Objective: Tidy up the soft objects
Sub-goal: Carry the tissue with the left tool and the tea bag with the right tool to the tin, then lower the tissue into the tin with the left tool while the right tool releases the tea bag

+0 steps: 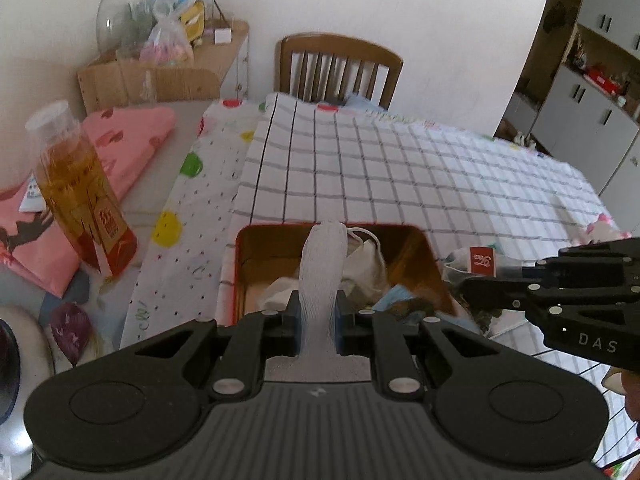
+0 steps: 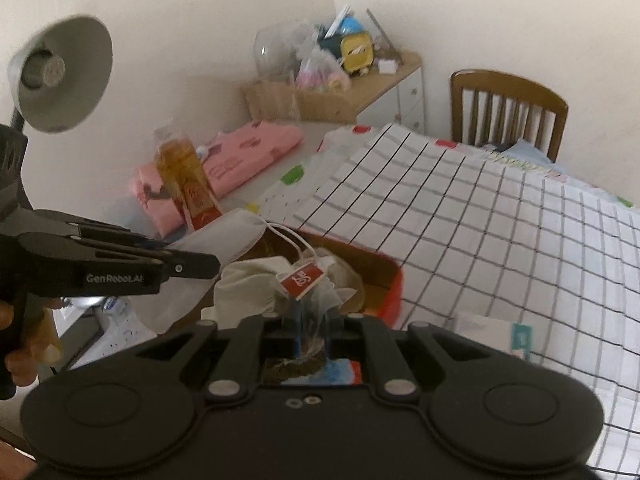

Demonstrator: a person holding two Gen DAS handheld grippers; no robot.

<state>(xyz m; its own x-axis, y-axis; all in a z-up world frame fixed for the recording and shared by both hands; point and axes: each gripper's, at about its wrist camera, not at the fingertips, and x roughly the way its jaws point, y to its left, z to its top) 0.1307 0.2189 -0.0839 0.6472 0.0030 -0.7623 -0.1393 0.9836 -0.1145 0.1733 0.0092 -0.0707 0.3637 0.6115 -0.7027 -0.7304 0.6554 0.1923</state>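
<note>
A red tin box (image 1: 239, 264) with an orange inside stands on the checked cloth and holds several soft pieces; it also shows in the right wrist view (image 2: 394, 292). My left gripper (image 1: 318, 320) is shut on a white mesh pouch (image 1: 322, 276) held above the box; the pouch shows from the side in the right wrist view (image 2: 224, 236). My right gripper (image 2: 312, 334) is shut on a clear tea bag (image 2: 316, 312) with a red tag (image 2: 301, 280), at the box's near edge. The right gripper enters the left wrist view (image 1: 472, 286) from the right.
A bottle of amber liquid (image 1: 76, 188) stands left of the box by folded pink cloth (image 1: 128, 144). A checked cloth (image 1: 400, 176) covers the table, with a wooden chair (image 1: 340, 68) behind. A desk lamp (image 2: 60, 72) hangs at the left. A tissue pack (image 2: 500, 334) lies right of the box.
</note>
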